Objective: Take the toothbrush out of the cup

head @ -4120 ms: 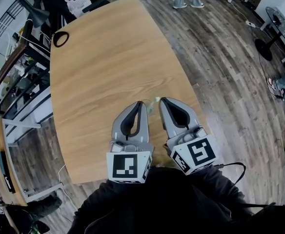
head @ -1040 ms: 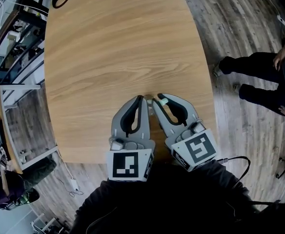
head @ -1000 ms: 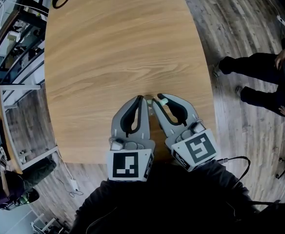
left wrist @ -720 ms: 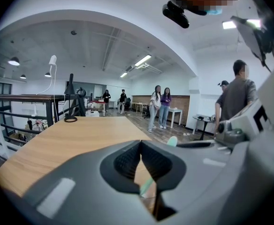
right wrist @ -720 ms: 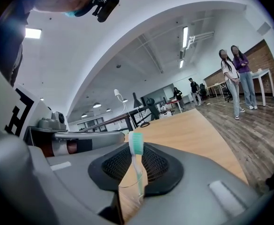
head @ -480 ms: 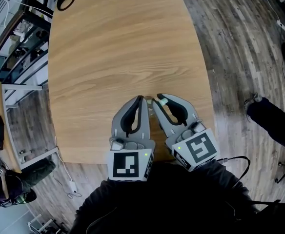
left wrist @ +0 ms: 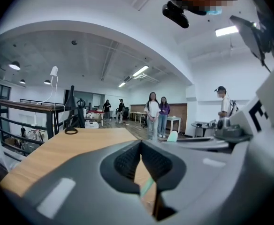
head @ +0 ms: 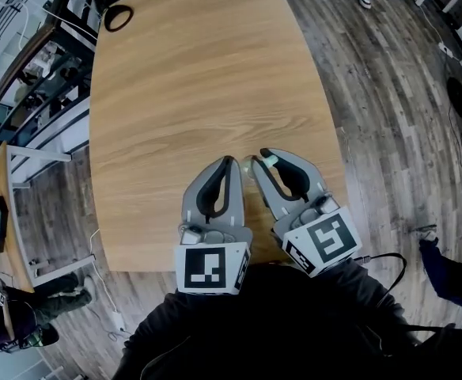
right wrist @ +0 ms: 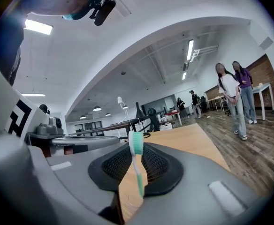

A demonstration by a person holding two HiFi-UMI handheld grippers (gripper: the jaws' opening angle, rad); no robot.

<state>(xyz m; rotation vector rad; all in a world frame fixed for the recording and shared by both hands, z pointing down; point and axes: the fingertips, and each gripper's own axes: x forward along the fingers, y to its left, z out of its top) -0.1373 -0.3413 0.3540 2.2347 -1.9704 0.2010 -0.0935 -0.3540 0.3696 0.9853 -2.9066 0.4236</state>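
the right gripper (right wrist: 135,157) has its fingers (right wrist: 116,165) clenched on the toothbrush (right wrist: 138,173). they pinch the white neck just under the head. the brush stands nearly upright, with its green bristle head above the fingertips and its green handle hanging below them. in the head view the head of the brush shows as a pale green spot at this gripper's tip.

the left gripper (left wrist: 140,143) is just beside it, almost tip to tip. its fingers (left wrist: 127,161) are drawn together at the tips, apparently on the rim of the clear cup (head: 249,165). the cup is faint in every view and shows only as a pale see-through patch between the two tips. through the gap behind the left fingertips a slanted piece of the green handle shows. whether the handle's lower end sits inside the cup i cannot tell.

both grippers point almost level over the wooden bench (head: 191,93), close to its near edge and right of its middle. the marker cubes (head: 211,269) sit at the person's dark sleeves. a black ring (head: 119,17) lies at the far left corner of the bench. several people (left wrist: 152,114) stand on the plank floor (head: 389,101) beyond the far edge.
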